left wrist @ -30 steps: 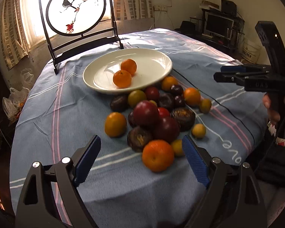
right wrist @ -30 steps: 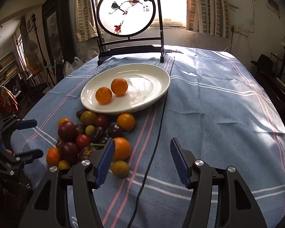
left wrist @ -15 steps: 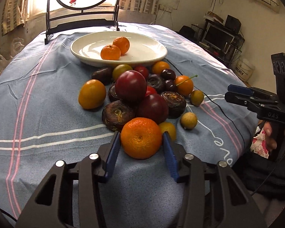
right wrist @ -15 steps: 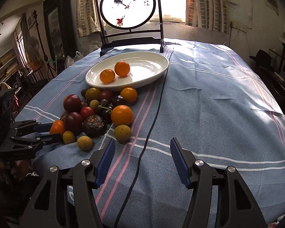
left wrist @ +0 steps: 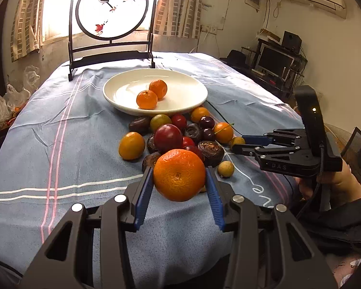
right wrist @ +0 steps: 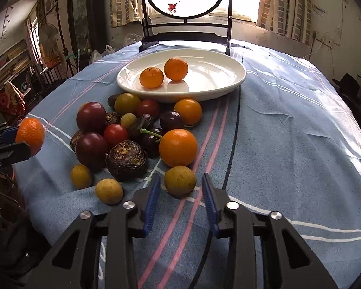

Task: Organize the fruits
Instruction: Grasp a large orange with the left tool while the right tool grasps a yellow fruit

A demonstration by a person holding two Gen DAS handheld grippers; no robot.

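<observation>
My left gripper (left wrist: 179, 178) is shut on a tangerine (left wrist: 179, 174) and holds it above the blue cloth, in front of the fruit pile (left wrist: 180, 134); it also shows in the right wrist view (right wrist: 30, 134). A white plate (left wrist: 192, 96) behind the pile holds two tangerines (left wrist: 151, 95). My right gripper (right wrist: 180, 187) is open, its jaws on either side of a small yellow-brown fruit (right wrist: 180, 180) that lies on the cloth at the pile's near edge. The right gripper shows at the right of the left wrist view (left wrist: 243, 144).
A round painted screen on a black stand (left wrist: 112, 14) stands behind the plate. A black cable (right wrist: 235, 125) runs down the cloth right of the pile. The pile holds oranges (right wrist: 178, 147), dark plums (right wrist: 91, 116), red tomatoes and brown wrinkled fruits (right wrist: 126, 160).
My left gripper closed on the tangerine and lifted it off the cloth. My right gripper moved forward and down to straddle the small yellow-brown fruit, its jaws narrower than before.
</observation>
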